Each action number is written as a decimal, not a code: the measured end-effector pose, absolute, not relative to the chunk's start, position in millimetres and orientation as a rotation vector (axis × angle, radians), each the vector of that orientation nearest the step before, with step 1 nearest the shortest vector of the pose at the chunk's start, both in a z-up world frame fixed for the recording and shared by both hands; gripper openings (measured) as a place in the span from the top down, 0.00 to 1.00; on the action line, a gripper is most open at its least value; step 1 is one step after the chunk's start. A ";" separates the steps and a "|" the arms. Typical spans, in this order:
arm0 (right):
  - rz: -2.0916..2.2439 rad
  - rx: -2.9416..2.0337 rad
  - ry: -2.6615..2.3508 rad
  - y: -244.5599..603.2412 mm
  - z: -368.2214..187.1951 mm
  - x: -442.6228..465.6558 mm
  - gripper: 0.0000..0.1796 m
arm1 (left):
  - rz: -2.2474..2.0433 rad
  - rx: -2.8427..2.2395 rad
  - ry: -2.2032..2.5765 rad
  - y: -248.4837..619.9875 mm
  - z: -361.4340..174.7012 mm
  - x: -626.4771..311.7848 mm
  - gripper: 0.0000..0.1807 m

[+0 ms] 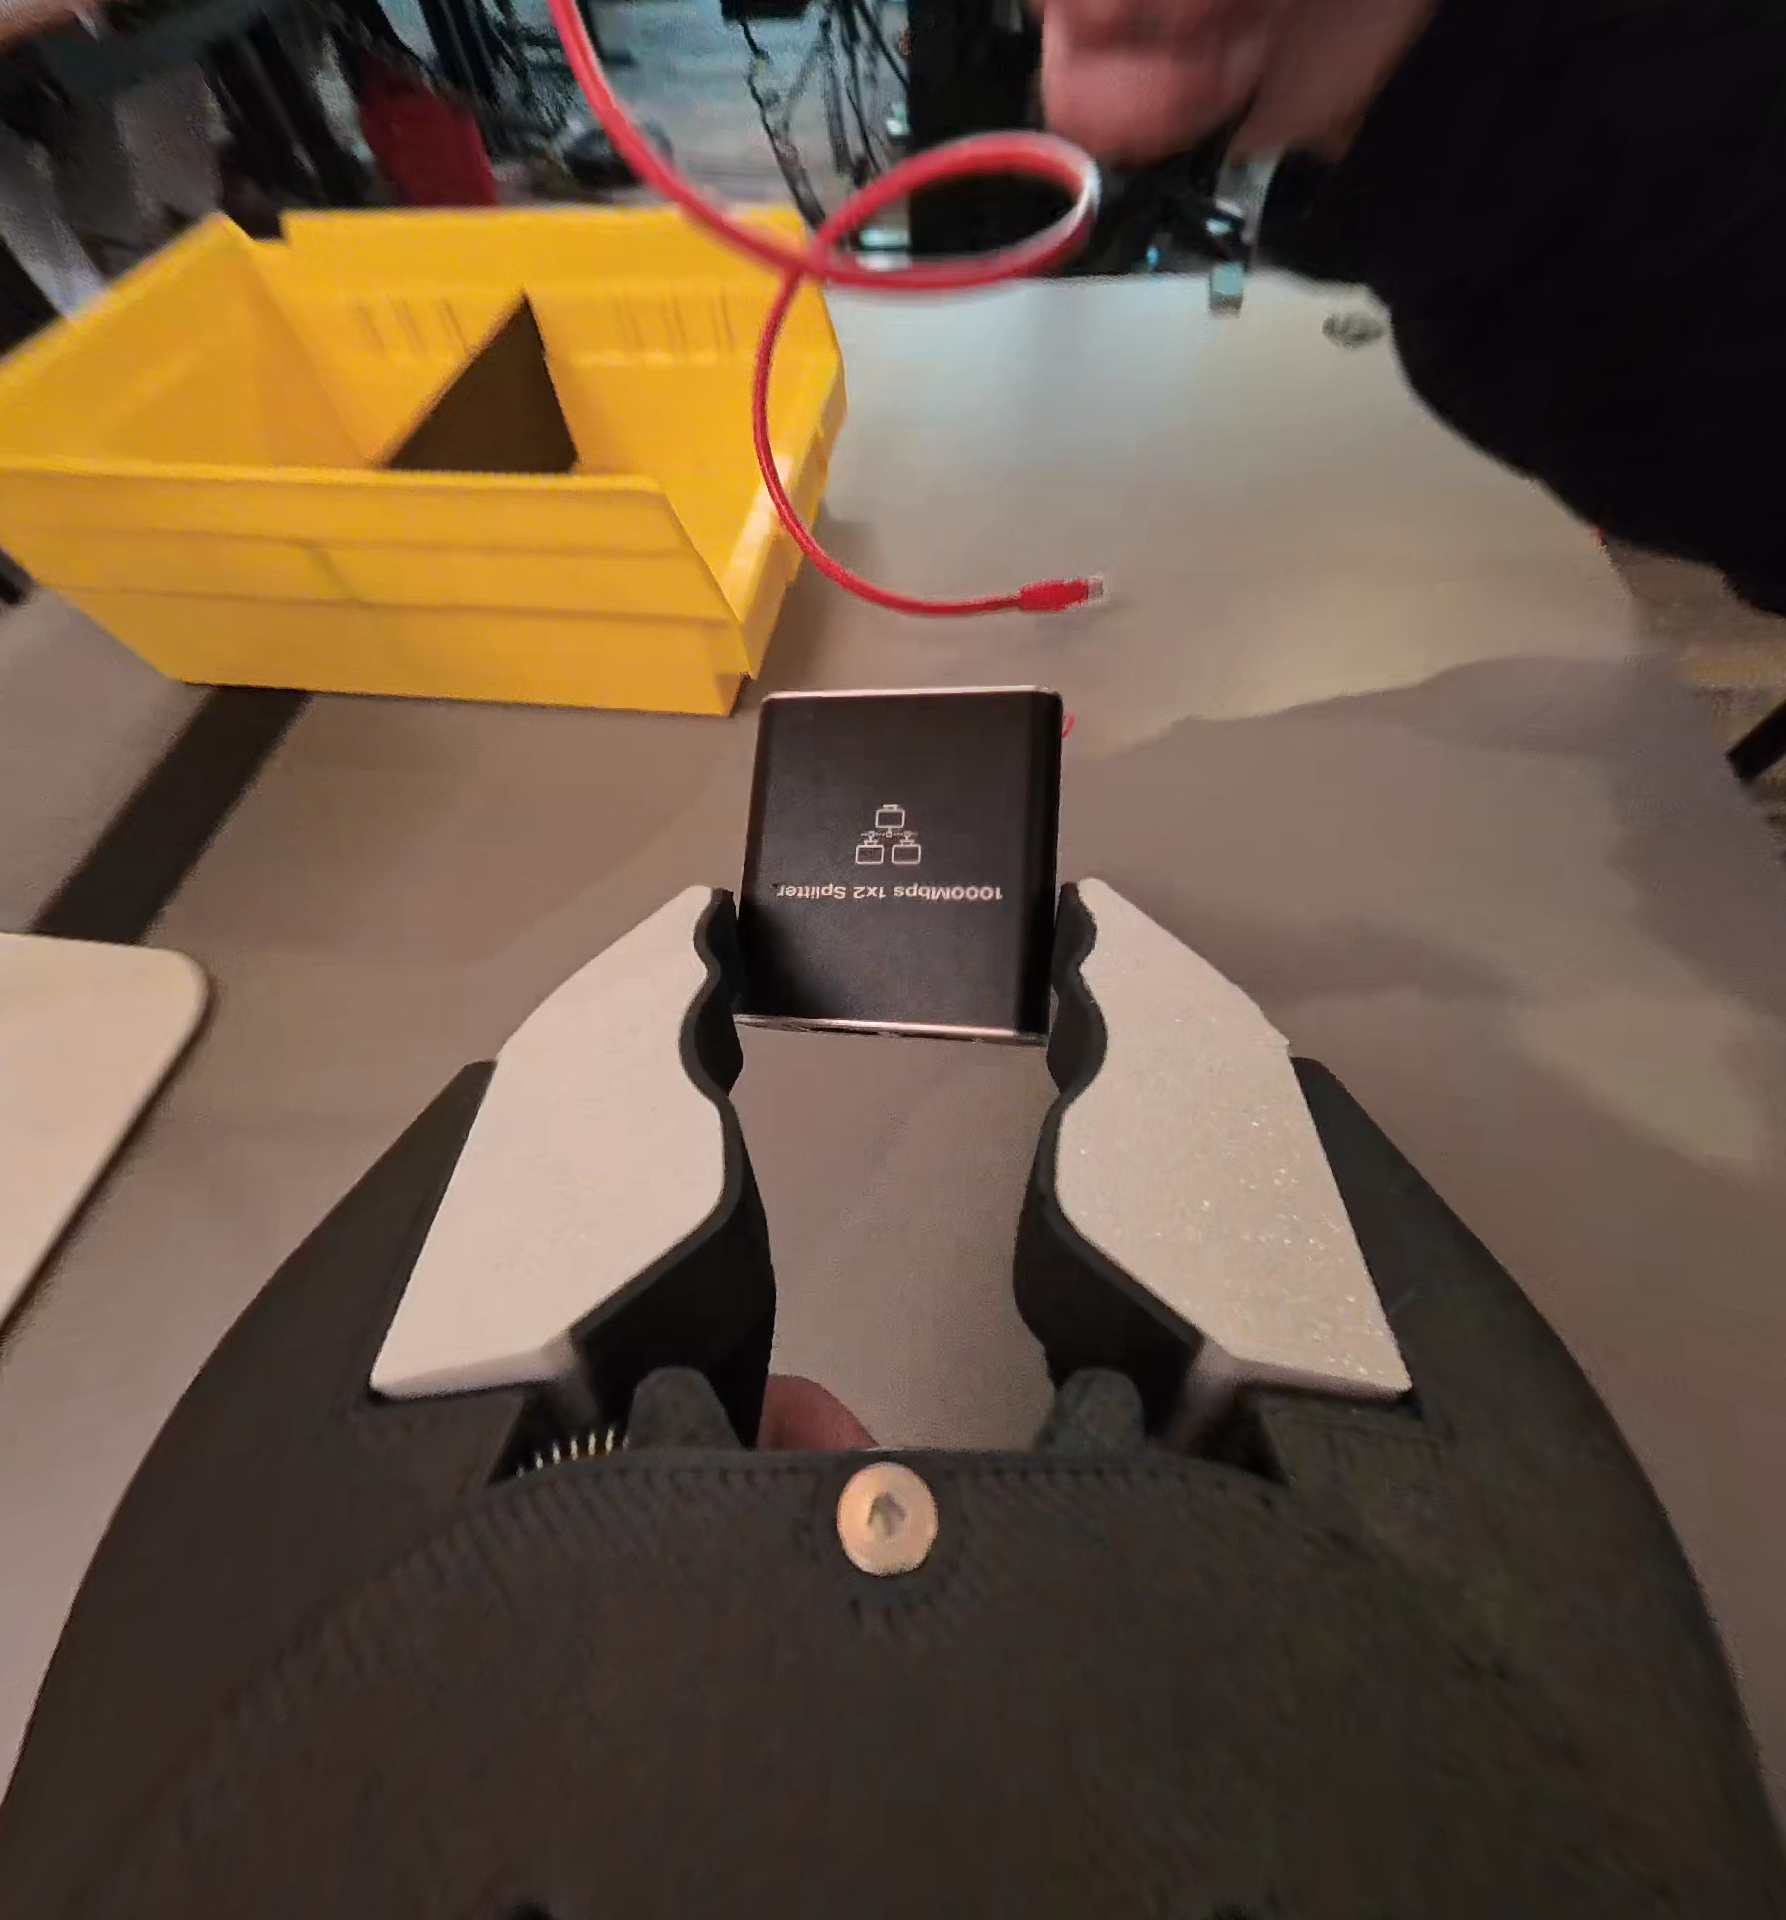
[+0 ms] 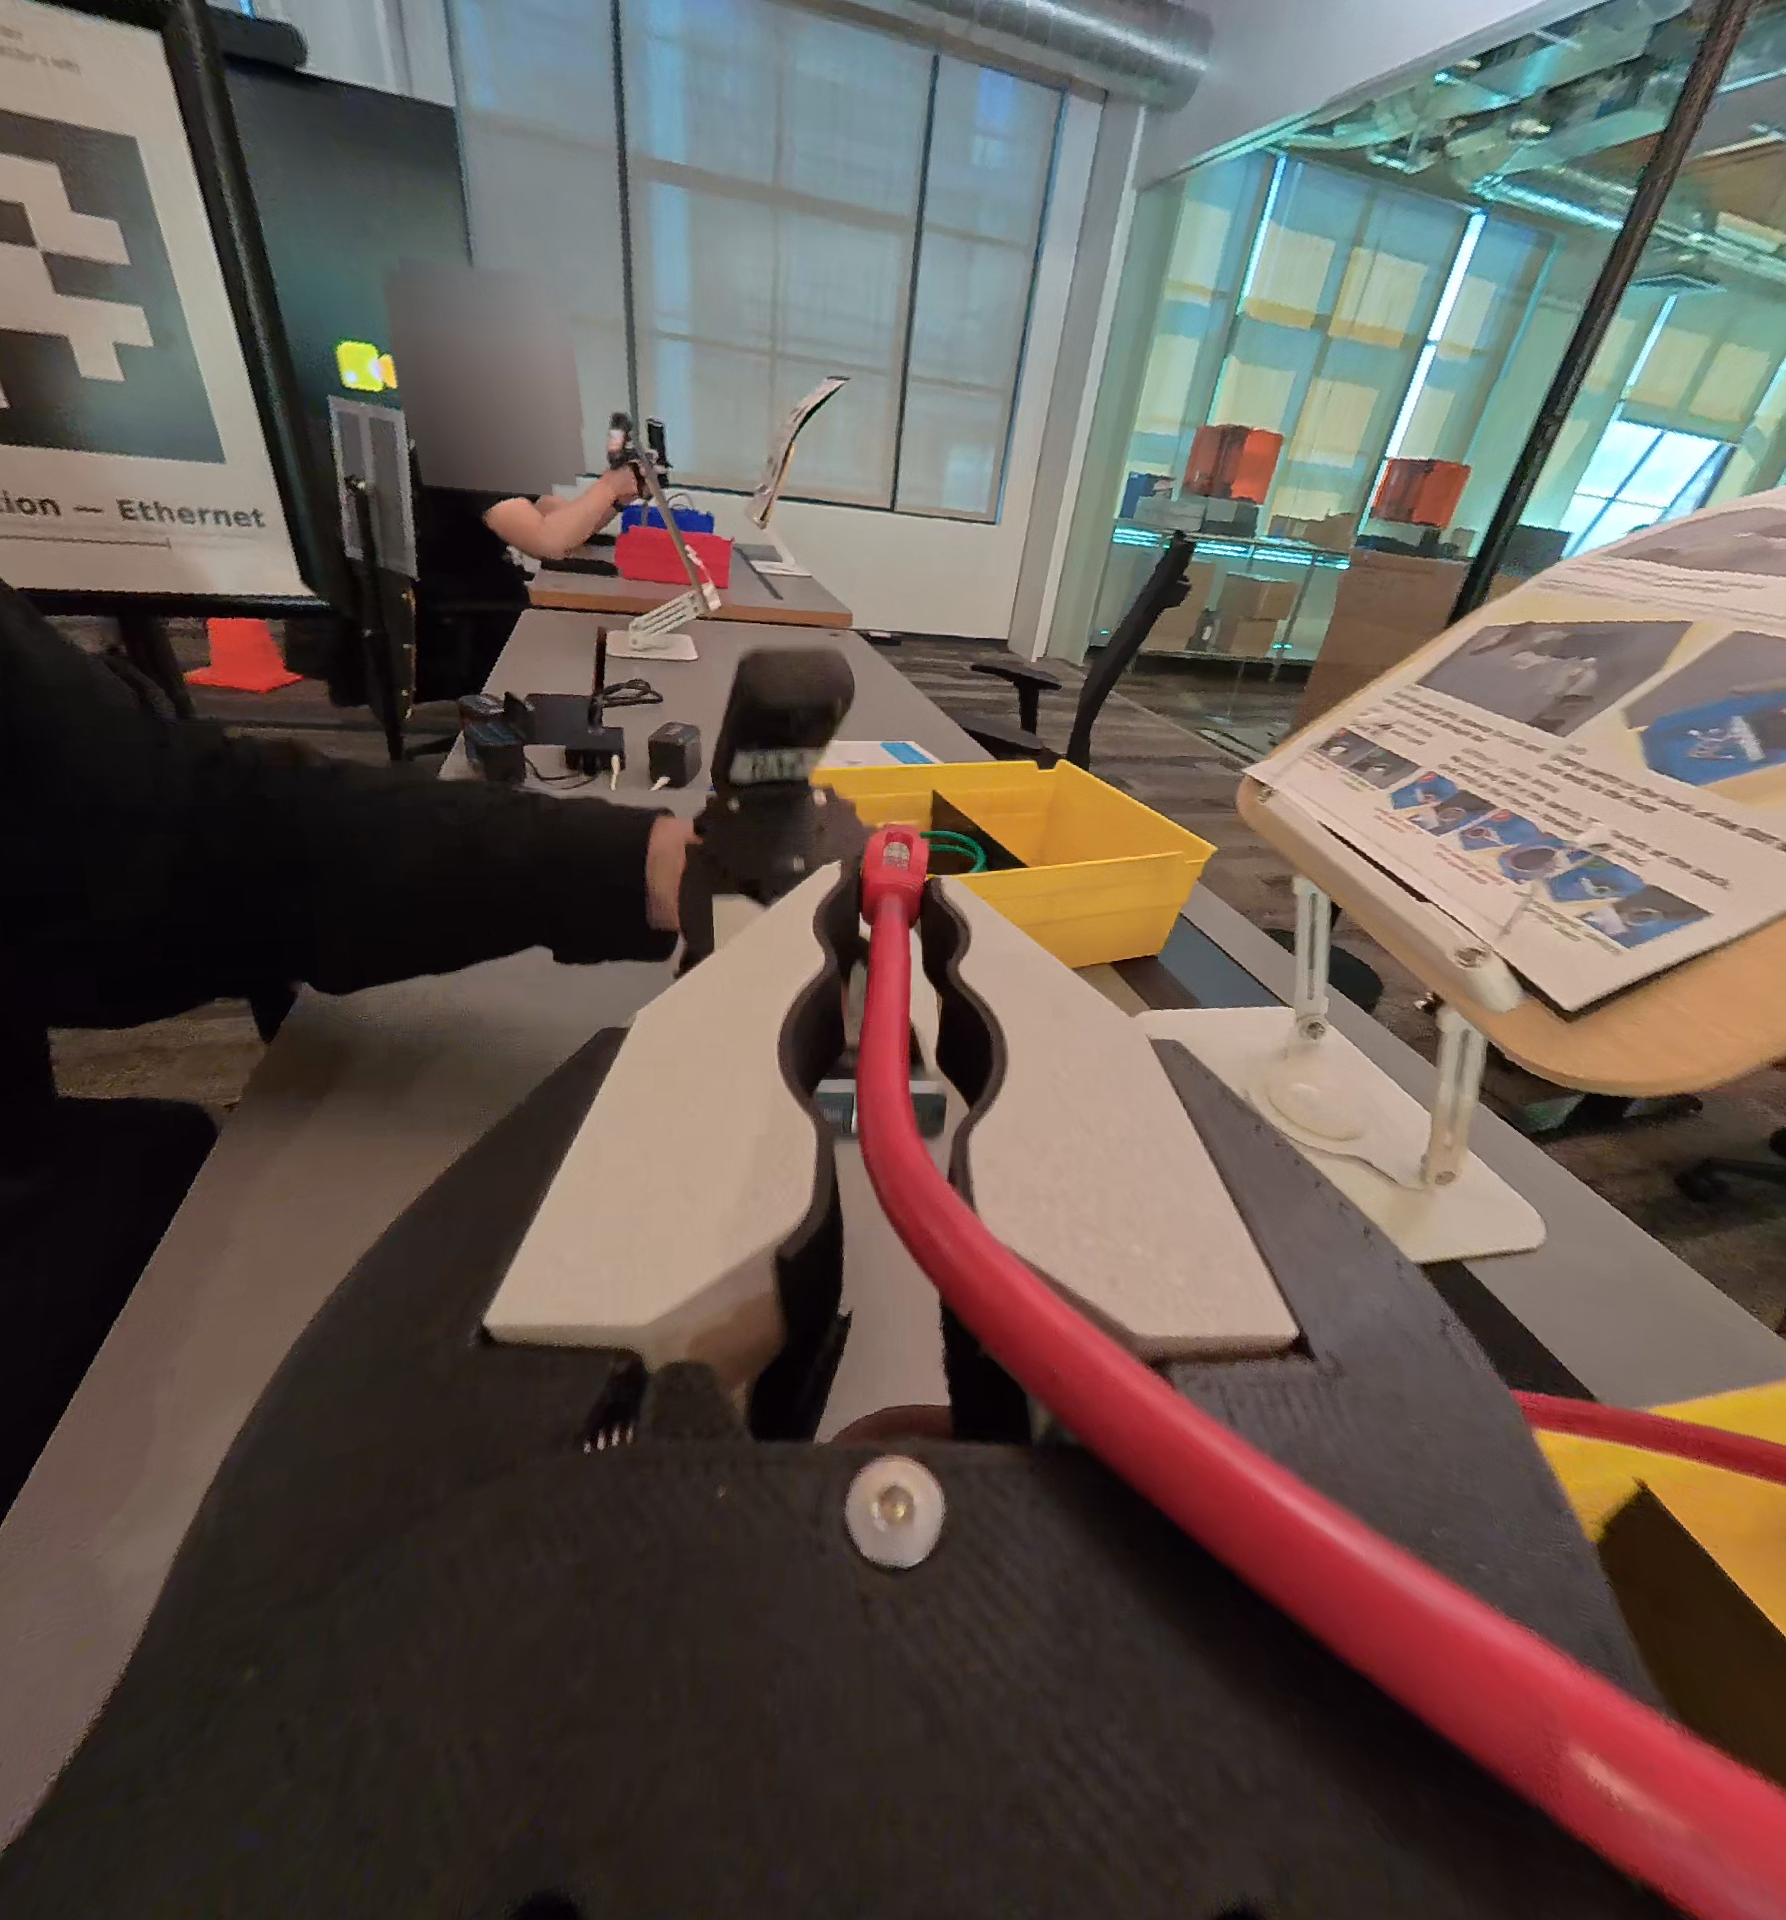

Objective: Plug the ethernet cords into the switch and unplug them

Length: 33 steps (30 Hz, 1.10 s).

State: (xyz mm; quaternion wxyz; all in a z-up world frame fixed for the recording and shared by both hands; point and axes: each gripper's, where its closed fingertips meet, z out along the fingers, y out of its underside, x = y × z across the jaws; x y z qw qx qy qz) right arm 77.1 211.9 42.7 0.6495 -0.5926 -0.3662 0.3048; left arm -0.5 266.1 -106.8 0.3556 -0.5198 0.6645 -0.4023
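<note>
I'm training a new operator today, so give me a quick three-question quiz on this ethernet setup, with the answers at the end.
1. True or false: the left tool is shut on the black switch.
2. Multiple choice: what does the right tool grip? A) a green cord B) the red ethernet cord just behind its plug C) nothing
3. Fill in: in the left wrist view, the cord's free plug hangs beyond the switch, beside the ____ bin.

Key: 1 true, both fingers press its sides. 2 B. 3 yellow.
</note>
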 end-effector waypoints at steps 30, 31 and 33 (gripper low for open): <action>0.816 -1.371 -1.030 229.9 -5.3 -57.9 0.95 | -1.076 -1.253 1.522 246.3 -38.2 -92.7 0.69; 0.814 -1.375 -1.031 230.1 -5.9 -57.4 0.95 | -1.081 -1.253 1.526 245.1 -38.5 -92.2 0.69; 0.805 -1.379 -1.038 230.2 -7.1 -56.6 0.95 | -1.077 -1.252 1.537 243.1 -39.3 -91.0 0.69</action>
